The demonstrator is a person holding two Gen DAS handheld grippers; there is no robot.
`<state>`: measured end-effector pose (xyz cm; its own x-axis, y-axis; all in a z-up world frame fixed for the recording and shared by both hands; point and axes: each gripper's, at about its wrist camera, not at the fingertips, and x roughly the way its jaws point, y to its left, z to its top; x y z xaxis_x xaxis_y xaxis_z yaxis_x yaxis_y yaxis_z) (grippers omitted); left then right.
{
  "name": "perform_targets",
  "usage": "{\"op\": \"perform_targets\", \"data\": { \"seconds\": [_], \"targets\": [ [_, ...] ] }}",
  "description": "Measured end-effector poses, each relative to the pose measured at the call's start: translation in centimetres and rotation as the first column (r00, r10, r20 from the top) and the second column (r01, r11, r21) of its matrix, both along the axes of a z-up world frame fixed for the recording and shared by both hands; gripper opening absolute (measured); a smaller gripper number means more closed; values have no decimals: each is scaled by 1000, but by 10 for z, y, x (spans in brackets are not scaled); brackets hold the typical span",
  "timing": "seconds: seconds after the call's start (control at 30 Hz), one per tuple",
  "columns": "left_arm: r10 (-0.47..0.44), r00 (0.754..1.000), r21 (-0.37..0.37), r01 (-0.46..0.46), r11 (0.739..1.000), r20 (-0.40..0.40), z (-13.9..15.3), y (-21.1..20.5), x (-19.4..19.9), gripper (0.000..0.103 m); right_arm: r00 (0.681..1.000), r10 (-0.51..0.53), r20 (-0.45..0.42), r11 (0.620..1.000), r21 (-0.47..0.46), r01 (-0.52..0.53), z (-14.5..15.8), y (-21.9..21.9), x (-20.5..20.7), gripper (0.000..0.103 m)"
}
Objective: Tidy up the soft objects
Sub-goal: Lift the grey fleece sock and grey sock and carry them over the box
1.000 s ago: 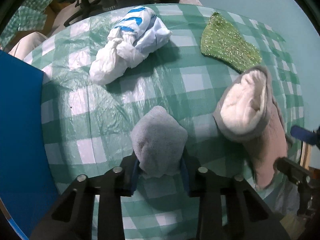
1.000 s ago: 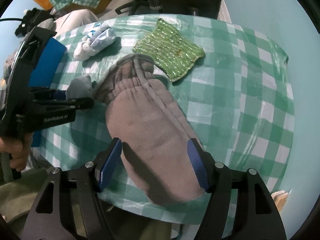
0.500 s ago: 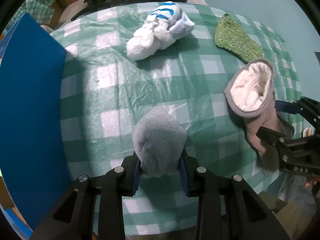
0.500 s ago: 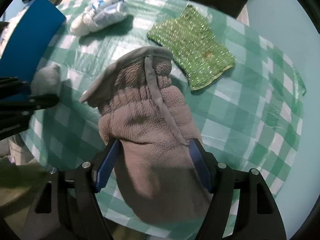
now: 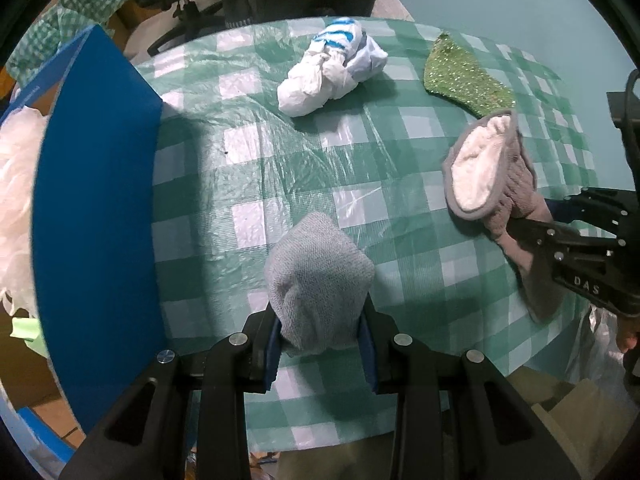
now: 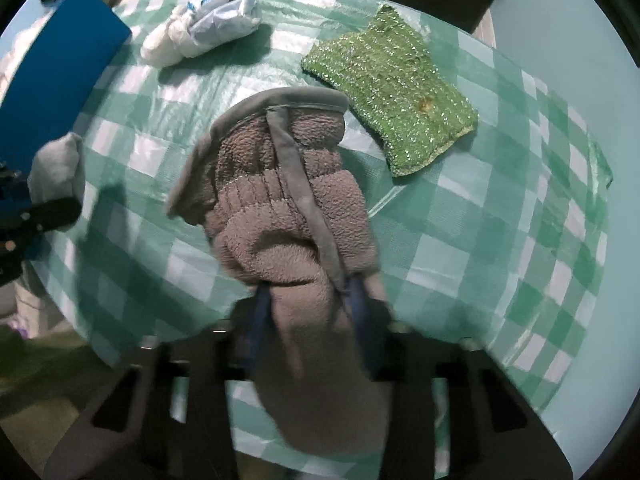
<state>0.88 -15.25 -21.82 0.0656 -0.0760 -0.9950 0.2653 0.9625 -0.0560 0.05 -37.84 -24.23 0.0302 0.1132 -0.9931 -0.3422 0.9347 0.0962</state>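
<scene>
My left gripper (image 5: 320, 344) is shut on a rolled grey sock (image 5: 316, 276), held above the green checked tablecloth (image 5: 248, 152); the same sock (image 6: 58, 168) shows at the left edge of the right wrist view. My right gripper (image 6: 308, 312) is closing on a brown fleece mitten (image 6: 288, 200) with a white lining (image 5: 480, 168); its blue pads squeeze the mitten's narrow lower part. From the left wrist view the right gripper (image 5: 532, 228) pinches the mitten at the table's right side. A knotted white and blue plastic bag (image 5: 332, 68) and a green glittery cloth (image 6: 392, 88) lie at the far side.
A tall blue panel (image 5: 96, 208) stands along the table's left edge, with white fluffy material (image 5: 16, 184) behind it. Chair legs and dark clutter (image 5: 192, 4) sit beyond the far edge. The table's near edge drops off just under both grippers.
My right gripper's jaws have narrowed onto the mitten, bunching its fleece between the pads. My left gripper has lifted and shifted with the grey sock; the blue panel now fills more of its view.
</scene>
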Motion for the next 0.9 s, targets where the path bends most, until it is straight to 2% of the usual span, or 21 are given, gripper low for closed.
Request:
{"op": "perform_targets", "data": {
  "seconds": [0.13,0.47,0.9],
  "targets": [
    [-20,1000,-6,20,1000,22,15,1,-2,33,1000,-20,12,999,35,20,6,-5,-5,22],
    [-47,995,-10,48,999,85,50,12,-6,33,997,-60,52,993,103,54,48,-21,-18,21],
    [18,988,-30,-14,999,153,86,47,-3,33,991,-76,113,981,187,54,115,24,-2,21]
  ]
}}
